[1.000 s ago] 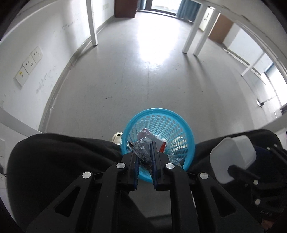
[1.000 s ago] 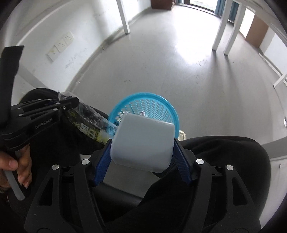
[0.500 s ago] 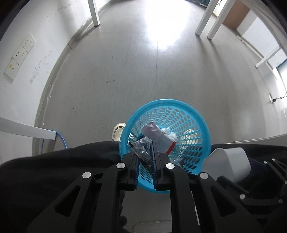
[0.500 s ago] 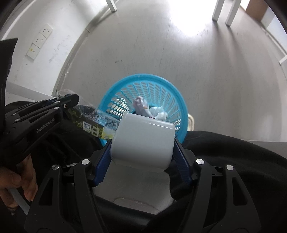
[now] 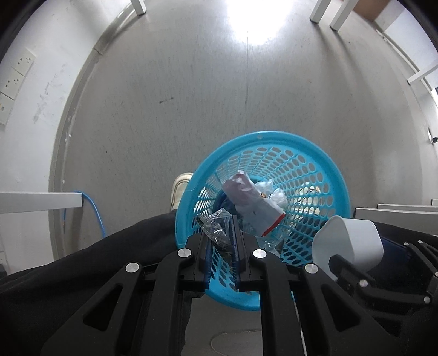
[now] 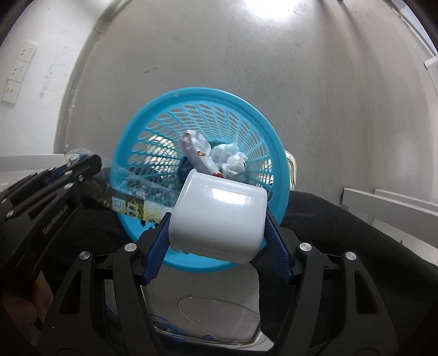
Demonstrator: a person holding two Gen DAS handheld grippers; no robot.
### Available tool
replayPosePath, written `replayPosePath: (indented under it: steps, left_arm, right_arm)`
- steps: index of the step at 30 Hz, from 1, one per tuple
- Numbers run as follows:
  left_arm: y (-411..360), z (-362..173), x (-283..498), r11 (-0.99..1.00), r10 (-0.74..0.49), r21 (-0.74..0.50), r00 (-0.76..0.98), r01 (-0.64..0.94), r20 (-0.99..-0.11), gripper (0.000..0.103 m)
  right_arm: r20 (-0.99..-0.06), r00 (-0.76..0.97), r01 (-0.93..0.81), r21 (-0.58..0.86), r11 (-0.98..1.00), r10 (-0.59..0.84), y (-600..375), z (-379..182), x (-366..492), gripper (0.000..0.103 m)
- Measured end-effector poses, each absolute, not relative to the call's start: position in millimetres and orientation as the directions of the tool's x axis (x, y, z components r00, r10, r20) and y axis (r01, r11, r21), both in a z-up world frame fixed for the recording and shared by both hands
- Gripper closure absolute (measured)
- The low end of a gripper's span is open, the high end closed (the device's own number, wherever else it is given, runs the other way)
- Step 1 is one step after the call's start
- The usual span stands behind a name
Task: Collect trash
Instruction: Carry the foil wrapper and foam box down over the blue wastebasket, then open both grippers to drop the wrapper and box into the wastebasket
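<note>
A blue perforated basket (image 5: 323,153) stands on the floor below me, also in the right wrist view (image 6: 246,109), with a wrapper (image 5: 250,201) and crumpled plastic (image 6: 232,161) inside. My left gripper (image 5: 220,235) is shut on a clear plastic wrapper (image 5: 215,231), held over the basket's near rim; the wrapper also shows in the right wrist view (image 6: 131,195). My right gripper (image 6: 216,219) is shut on a white plastic cup (image 6: 219,216), held above the basket's near edge; the cup shows in the left wrist view (image 5: 347,243).
Grey floor all around. A white wall with sockets (image 5: 13,79) is at left. A shoe (image 5: 180,189) stands by the basket's left side. A blue cable (image 5: 94,210) hangs at a white ledge. White table legs (image 5: 325,13) stand far off.
Both grippers have tilted downward and moved over the basket, which now looks larger and closer. Both still hold their items.
</note>
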State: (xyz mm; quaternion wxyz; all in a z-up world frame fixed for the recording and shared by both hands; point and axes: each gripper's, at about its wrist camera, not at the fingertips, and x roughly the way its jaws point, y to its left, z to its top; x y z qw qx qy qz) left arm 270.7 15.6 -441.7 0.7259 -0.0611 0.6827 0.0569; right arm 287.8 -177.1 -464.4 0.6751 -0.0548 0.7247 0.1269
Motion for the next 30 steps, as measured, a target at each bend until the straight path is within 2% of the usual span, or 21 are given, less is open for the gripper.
replayPosePath:
  steps: [7, 9, 10, 11, 15, 30]
  left_arm:
    - [15.9, -450.1, 274.2, 0.984, -0.027, -0.034, 0.046, -0.173, -0.999, 0.092]
    - [17.9, -450.3, 274.6, 0.983, -0.051, -0.059, 0.050, -0.176, -0.997, 0.077]
    - [19.1, -448.9, 275.1, 0.982, -0.054, -0.064, 0.060, -0.180, -0.997, 0.052]
    - [21.8, -447.4, 274.9, 0.980, -0.045, -0.059, 0.077, -0.189, -0.996, 0.044]
    - [29.2, -443.8, 275.2, 0.970, -0.050, -0.072, 0.102, -0.230, -0.994, 0.046]
    - [36.1, -415.0, 252.6, 0.962, -0.033, -0.068, 0.137, -0.264, -0.990, 0.047]
  right_arm:
    - [-0.990, -0.117, -0.207, 0.102, 0.973, 0.078, -180.8, -487.4, 300.7, 0.041]
    - [-0.989, -0.119, -0.194, 0.109, 0.975, 0.087, -181.6, -490.5, 303.4, 0.040]
    - [-0.988, -0.122, -0.185, 0.114, 0.976, 0.092, -182.1, -492.4, 304.5, 0.039]
    - [-0.987, -0.128, -0.180, 0.117, 0.977, 0.094, -182.5, -494.2, 305.0, 0.039]
    - [-0.985, -0.139, -0.189, 0.129, 0.973, 0.104, -180.0, -495.0, 304.6, 0.027]
    - [-0.996, -0.046, -0.264, 0.085, 0.961, 0.076, -172.7, -457.5, 289.3, 0.026]
